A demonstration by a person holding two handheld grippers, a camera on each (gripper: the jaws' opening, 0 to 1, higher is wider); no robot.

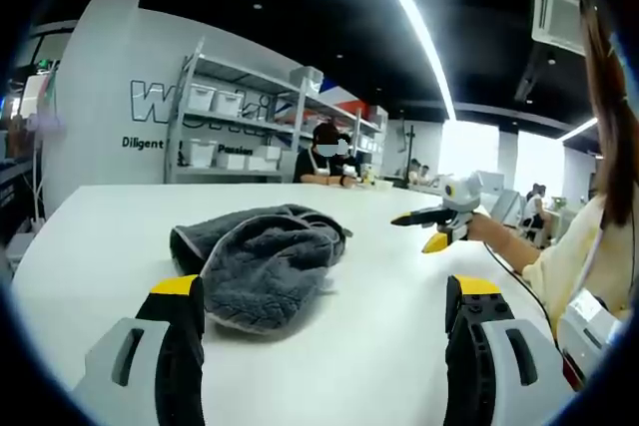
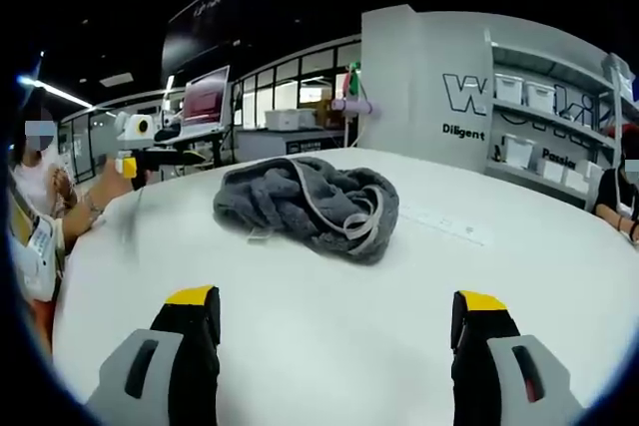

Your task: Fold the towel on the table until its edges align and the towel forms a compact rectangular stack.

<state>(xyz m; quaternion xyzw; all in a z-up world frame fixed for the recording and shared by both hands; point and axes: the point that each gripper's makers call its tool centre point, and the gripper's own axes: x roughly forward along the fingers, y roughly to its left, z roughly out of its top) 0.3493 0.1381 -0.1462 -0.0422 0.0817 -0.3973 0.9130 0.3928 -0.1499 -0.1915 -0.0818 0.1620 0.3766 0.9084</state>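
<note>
A dark grey towel (image 1: 262, 258) lies crumpled in a heap on the white table (image 1: 379, 346), with its paler hem showing. In the left gripper view my left gripper (image 1: 326, 291) stands open a little short of the towel, nothing between its jaws. Farther right in that view, a hand holds the right gripper (image 1: 419, 230) above the table, apart from the towel. The right gripper view has the towel (image 2: 310, 207) ahead of the open, empty right gripper (image 2: 334, 298). The left gripper (image 2: 155, 157) hovers at the far left there.
The table (image 2: 300, 346) is wide and round-edged, with bare surface all around the towel. A metal shelf with white bins (image 1: 225, 127) stands behind it by a lettered white wall (image 2: 439, 77). A person (image 1: 324, 157) sits at the far side. A sleeve (image 1: 584, 256) is at right.
</note>
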